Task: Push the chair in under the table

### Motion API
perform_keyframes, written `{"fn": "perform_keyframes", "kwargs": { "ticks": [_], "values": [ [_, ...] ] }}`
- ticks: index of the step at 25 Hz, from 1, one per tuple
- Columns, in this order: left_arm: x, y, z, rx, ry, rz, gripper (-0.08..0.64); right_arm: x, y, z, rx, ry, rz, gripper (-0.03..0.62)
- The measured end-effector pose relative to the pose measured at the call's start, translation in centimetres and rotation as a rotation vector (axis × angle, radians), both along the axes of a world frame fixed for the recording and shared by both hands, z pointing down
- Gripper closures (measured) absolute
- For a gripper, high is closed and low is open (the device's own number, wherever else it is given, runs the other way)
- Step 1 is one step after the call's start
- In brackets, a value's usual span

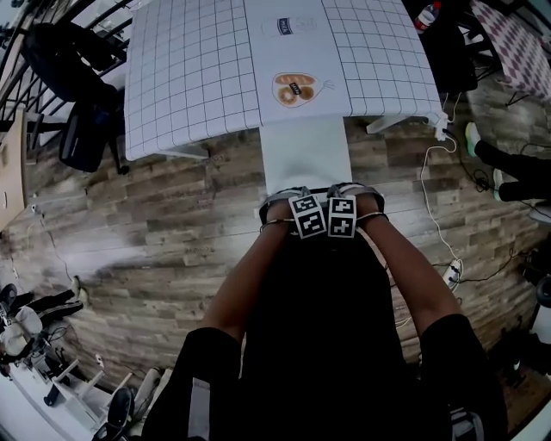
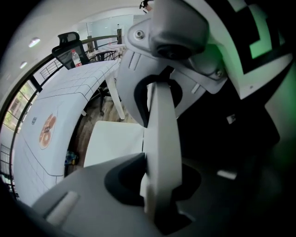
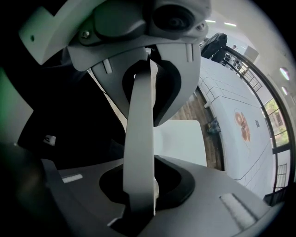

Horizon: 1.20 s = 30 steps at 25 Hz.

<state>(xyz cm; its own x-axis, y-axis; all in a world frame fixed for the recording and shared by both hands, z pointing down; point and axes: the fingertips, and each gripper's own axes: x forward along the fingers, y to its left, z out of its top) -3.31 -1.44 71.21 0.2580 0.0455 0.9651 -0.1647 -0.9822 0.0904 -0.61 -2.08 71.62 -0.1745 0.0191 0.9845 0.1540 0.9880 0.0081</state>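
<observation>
Wood-plank floor [image 1: 155, 232] fills most of the head view. The counter [image 1: 198, 77] sits at the top under a white grid cloth. A printed pastry picture [image 1: 294, 90] is near the cloth's near edge.

The white chair [image 1: 306, 155] stands at the middle of the counter's near side, directly in front of the person. In the head view its seat reaches up to the hanging cloth edge, but most of the seat is out over the floor. The seat also shows in both claw views [image 2: 113, 141] [image 3: 180, 139], with a strip of floor visible between it and the cloth.

A black office chair [image 1: 77, 95] is at the counter's left end. The person's two bare forearms reach forward side by side from black sleeves.

The left claw [image 1: 284, 203] and right claw [image 1: 357, 198] sit just beside each other on top of the chair's backrest, with their marker cubes almost touching. Both point steeply down.

In the left claw view the left claw [image 2: 159, 139] is closed narrow onto the white backrest edge, which runs straight through between the jaws. The right claw [image 3: 141, 134] is the same, clamped on the backrest.

A white cable [image 1: 428, 189] trails over the floor on the right. A bottle [image 1: 426, 15] stands at the counter's far right corner.
</observation>
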Motion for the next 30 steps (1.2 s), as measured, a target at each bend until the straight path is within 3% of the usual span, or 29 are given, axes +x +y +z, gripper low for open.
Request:
{"fn": "perform_keyframes", "kwargs": {
  "ticks": [9, 30],
  "values": [
    [-0.7, -3.5, -0.4, 0.035, -0.01, 0.043, 0.477, -0.8, -3.5, -0.5, -0.001, -0.007, 0.004, 0.518],
    [-0.9, -12.3, -0.6, -0.02, -0.008, -0.022, 0.472, -1.0, -12.5, -0.7, -0.005, -0.019, -0.046, 0.518]
  ]
}}
